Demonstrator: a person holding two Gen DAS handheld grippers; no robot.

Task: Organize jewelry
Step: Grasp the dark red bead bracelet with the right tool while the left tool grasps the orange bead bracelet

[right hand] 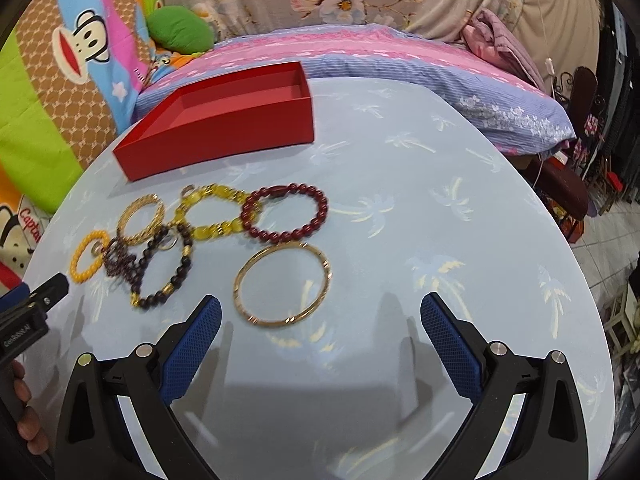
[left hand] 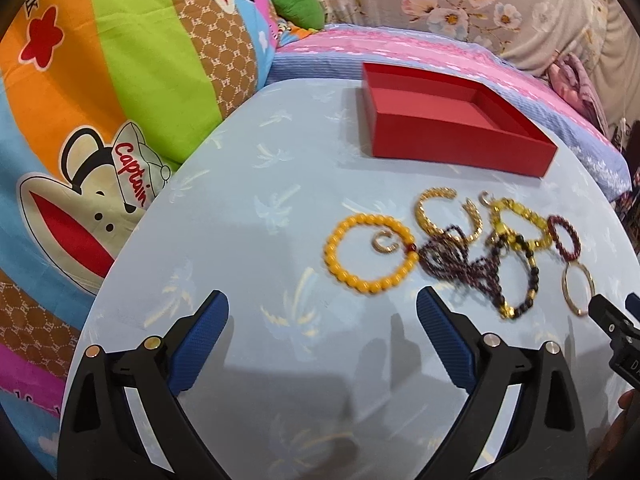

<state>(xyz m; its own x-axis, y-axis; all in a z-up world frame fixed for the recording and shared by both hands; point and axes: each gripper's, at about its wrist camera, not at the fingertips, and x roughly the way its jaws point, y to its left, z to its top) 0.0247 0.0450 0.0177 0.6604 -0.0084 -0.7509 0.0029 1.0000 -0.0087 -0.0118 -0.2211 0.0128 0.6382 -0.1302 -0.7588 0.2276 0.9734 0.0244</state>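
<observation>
— Bracelets (right hand: pixel 200 248) lie bunched on the blue table (right hand: pixel 400 200), ahead-left of the right gripper (right hand: pixel 320 336); a thin gold bangle (right hand: pixel 282 283) sits just past its fingertips.
— And the box?
— Red tray (right hand: pixel 224 120) sits beyond them. Left gripper (left hand: pixel 322 332) and right both gape, holding nothing.

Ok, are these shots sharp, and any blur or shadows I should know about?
Left wrist view: jewelry motion-blurred, yellow bead bracelet smeared; left gripper casts soft shadows on the table. Right wrist view: thin gold bangle fairly crisp, tangled pieces softer; fisheye bends the red box.
</observation>
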